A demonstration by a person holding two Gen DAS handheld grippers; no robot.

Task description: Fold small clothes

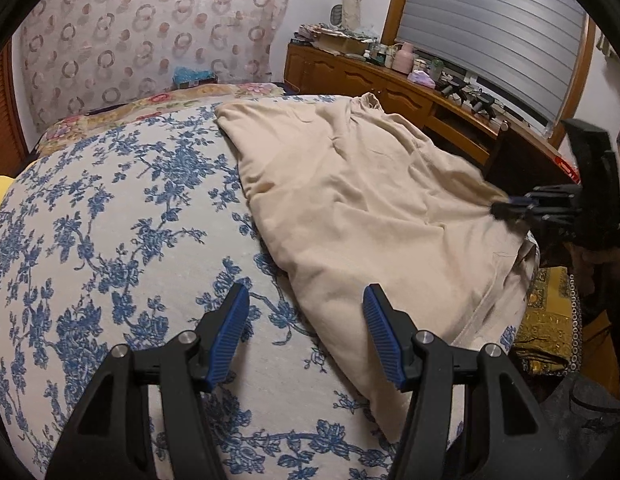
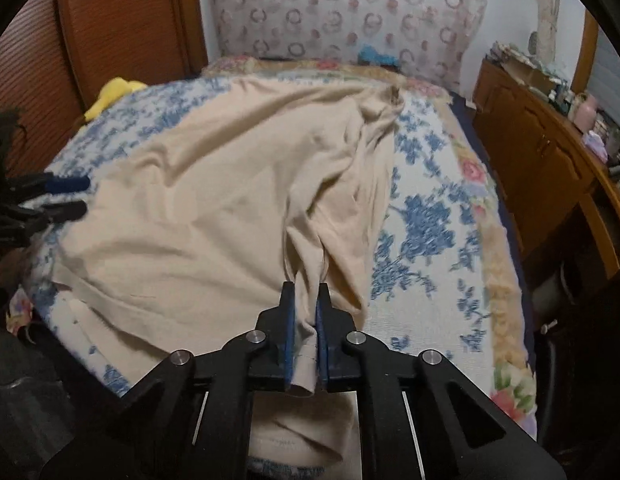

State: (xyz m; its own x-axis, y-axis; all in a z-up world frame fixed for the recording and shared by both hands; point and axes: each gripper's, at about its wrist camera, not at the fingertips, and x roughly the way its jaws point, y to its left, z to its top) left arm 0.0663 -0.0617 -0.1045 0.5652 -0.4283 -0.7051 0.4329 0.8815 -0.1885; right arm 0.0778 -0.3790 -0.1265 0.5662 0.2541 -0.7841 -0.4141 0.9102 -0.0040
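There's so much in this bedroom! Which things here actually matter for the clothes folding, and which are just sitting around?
Part of the job:
- beige garment, spread on the bed
- right gripper, clamped on its hem
- left gripper, open beside the garment
- blue floral bedspread, the folding surface

Just lying about:
- yellow item at the bed edge
- cluttered wooden dresser
- pink bottle

- The beige soft cotton-like garment (image 2: 213, 200) is matt cloth, creased.
- The blue-flowered white bed cover (image 1: 109, 220) looks woven and matt.
- The left tool (image 1: 305, 336) is matt black plastic with ribbed blue pads (image 1: 227, 336) and shiny metal pins.
- The brown wooden cabinet (image 2: 538, 160) is glossy.
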